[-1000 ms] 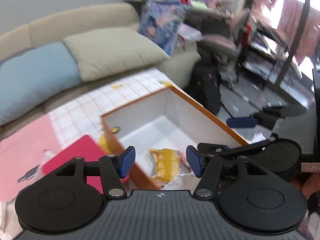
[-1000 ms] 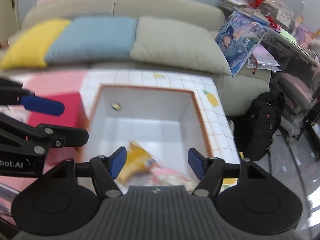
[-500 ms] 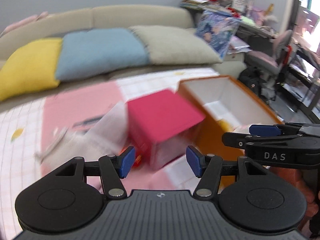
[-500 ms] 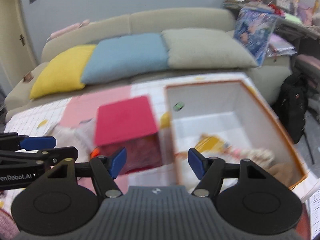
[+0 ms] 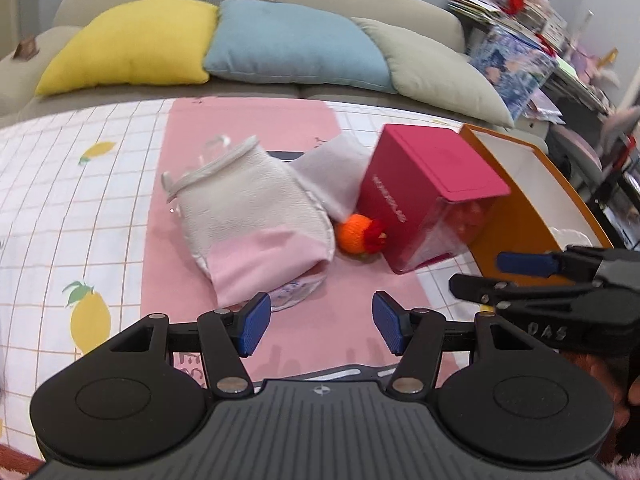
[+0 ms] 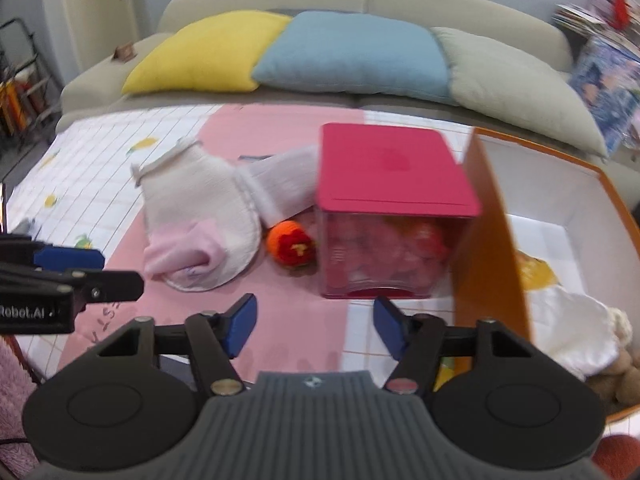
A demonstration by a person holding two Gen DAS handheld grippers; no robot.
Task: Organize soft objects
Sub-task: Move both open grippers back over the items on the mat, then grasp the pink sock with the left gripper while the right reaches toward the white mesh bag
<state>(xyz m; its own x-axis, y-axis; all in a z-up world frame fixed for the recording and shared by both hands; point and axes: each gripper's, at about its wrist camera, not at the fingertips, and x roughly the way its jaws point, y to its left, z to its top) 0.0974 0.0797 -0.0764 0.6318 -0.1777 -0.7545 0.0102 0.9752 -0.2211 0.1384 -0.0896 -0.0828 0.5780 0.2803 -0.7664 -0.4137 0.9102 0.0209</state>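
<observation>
Both my grippers — left gripper (image 5: 316,328) and right gripper (image 6: 314,326) — are spread wide, holding nothing, above the pink mat (image 5: 256,136) near the white mitt (image 5: 244,216) and orange knitted ball (image 6: 290,243).

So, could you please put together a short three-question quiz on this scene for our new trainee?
1. True or false: the left tool and the right tool are both open and hold nothing.
2. What lies between the white-and-pink fabric mitt and the clear box with the magenta lid?
A. a yellow cushion
B. a small orange-and-red knitted ball
C. a black backpack
3. Fill in: the large open box on the right has orange outer walls and a ____ inside.

Key: 1 true; 2 B; 3 white.
</observation>
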